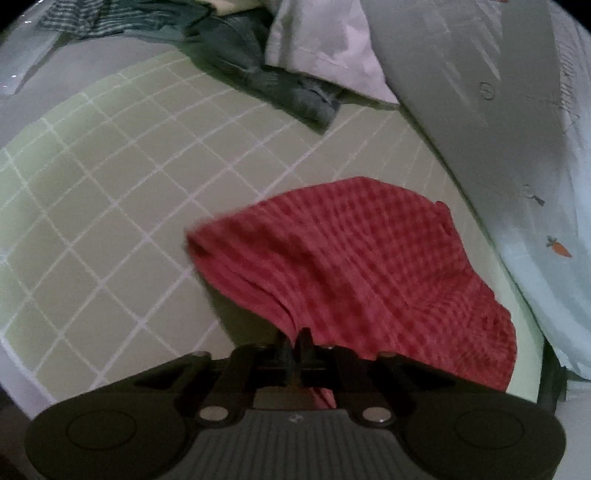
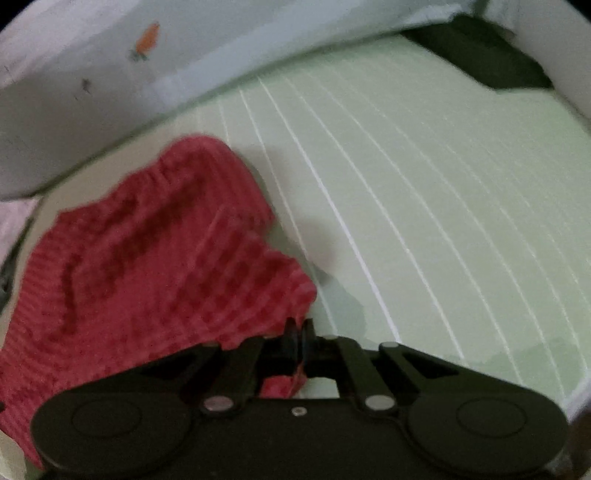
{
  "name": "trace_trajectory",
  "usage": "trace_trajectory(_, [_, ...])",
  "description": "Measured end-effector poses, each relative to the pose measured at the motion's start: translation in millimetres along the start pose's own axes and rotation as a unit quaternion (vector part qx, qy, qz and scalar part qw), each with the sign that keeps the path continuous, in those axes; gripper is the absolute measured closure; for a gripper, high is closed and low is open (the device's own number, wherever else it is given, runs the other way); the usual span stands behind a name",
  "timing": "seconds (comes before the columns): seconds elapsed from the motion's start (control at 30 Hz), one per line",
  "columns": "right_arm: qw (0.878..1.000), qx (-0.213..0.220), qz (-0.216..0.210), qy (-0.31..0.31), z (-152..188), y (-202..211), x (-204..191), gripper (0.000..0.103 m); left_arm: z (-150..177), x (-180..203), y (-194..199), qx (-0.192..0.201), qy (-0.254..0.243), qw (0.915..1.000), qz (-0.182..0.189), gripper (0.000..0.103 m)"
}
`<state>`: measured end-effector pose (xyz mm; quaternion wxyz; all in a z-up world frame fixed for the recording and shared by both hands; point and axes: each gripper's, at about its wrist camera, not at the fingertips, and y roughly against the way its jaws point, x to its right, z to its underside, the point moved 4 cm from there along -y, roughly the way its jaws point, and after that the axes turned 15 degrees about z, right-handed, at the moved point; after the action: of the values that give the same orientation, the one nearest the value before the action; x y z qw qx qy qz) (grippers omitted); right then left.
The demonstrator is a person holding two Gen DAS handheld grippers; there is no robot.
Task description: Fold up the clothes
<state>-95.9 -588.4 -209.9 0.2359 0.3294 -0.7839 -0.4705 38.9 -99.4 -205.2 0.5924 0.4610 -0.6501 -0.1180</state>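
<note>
A red checked garment [image 1: 362,266] hangs over the pale green gridded mat [image 1: 110,177]. My left gripper [image 1: 295,338] is shut on one edge of it, the cloth spreading away to the right. In the right wrist view the same red garment [image 2: 155,266] lies to the left, and my right gripper [image 2: 300,328] is shut on its other corner, with a bit of red cloth showing behind the jaws. The green mat [image 2: 424,184] spreads to the right of it.
A dark grey garment [image 1: 280,85], a pale pink garment [image 1: 325,44] and a striped one [image 1: 110,18] are piled at the mat's far end. A white carrot-print cloth [image 1: 517,147] borders the mat; it also shows in the right wrist view [image 2: 110,55]. A dark cloth [image 2: 487,59] lies far right.
</note>
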Motion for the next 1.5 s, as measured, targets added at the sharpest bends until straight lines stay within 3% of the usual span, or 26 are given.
trace_trajectory(0.07, [1.000,-0.013,0.009,0.003,9,-2,-1,0.100,-4,1,8,0.001,-0.004,0.9999,0.013,0.080])
trace_trajectory(0.13, [1.000,-0.021,0.014,0.006,15,-1,-2,0.099,-9,4,17,0.007,-0.009,0.9994,0.033,0.053])
trace_trajectory(0.2, [1.000,-0.017,0.016,-0.009,18,3,-3,0.088,-15,10,23,0.029,-0.019,0.9982,0.049,0.036])
trace_trajectory(0.23, [1.000,-0.014,0.018,-0.019,18,7,-4,0.085,-18,14,21,0.034,-0.031,0.9978,0.047,0.033])
trace_trajectory(0.3, [0.999,0.005,0.021,-0.036,17,15,-6,0.062,-24,23,17,0.045,-0.057,0.9964,0.044,0.033])
trace_trajectory(0.47, [0.998,0.066,0.009,-0.013,-3,24,-11,0.030,-31,43,-10,0.047,-0.093,0.9945,0.010,0.035])
trace_trajectory(0.63, [0.996,0.093,-0.018,0.004,-39,13,-18,0.024,-33,64,-50,0.010,-0.114,0.9935,0.004,0.040])
trace_trajectory(0.77, [0.995,0.089,-0.035,0.000,-73,-10,-35,0.023,-44,78,-82,-0.011,-0.128,0.9916,-0.010,0.044])
trace_trajectory(0.87, [0.995,0.091,-0.049,0.009,-97,-30,-55,0.022,-54,85,-107,-0.025,-0.142,0.9891,-0.026,0.056])
trace_trajectory(1.03, [0.995,0.076,-0.057,0.025,-137,-66,-91,0.022,-72,89,-143,-0.042,-0.117,0.9919,-0.027,0.083])
trace_trajectory(1.2, [0.992,0.066,-0.065,0.081,-151,-91,-118,0.023,-81,86,-162,-0.034,-0.109,0.9929,-0.033,0.094])
trace_trajectory(1.33, [0.988,0.069,-0.072,0.115,-157,-98,-128,0.028,-88,91,-168,-0.025,-0.145,0.9881,-0.044,0.097])
trace_trajectory(1.37, [0.986,0.076,-0.069,0.129,-159,-98,-131,0.040,-89,92,-169,-0.023,-0.152,0.9870,-0.047,0.097])
trace_trajectory(1.4, [0.984,0.082,-0.067,0.143,-161,-98,-135,0.059,-90,92,-170,-0.022,-0.156,0.9862,-0.049,0.097])
trace_trajectory(1.43, [0.984,0.086,-0.066,0.142,-165,-98,-135,0.069,-91,93,-172,-0.021,-0.161,0.9856,-0.049,0.097])
trace_trajectory(1.47, [0.984,0.089,-0.066,0.139,-169,-98,-136,0.089,-92,94,-173,-0.020,-0.165,0.9849,-0.050,0.097])
trace_trajectory(1.5, [0.984,0.092,-0.065,0.136,-173,-98,-137,0.101,-94,95,-174,-0.019,-0.169,0.9841,-0.050,0.097])
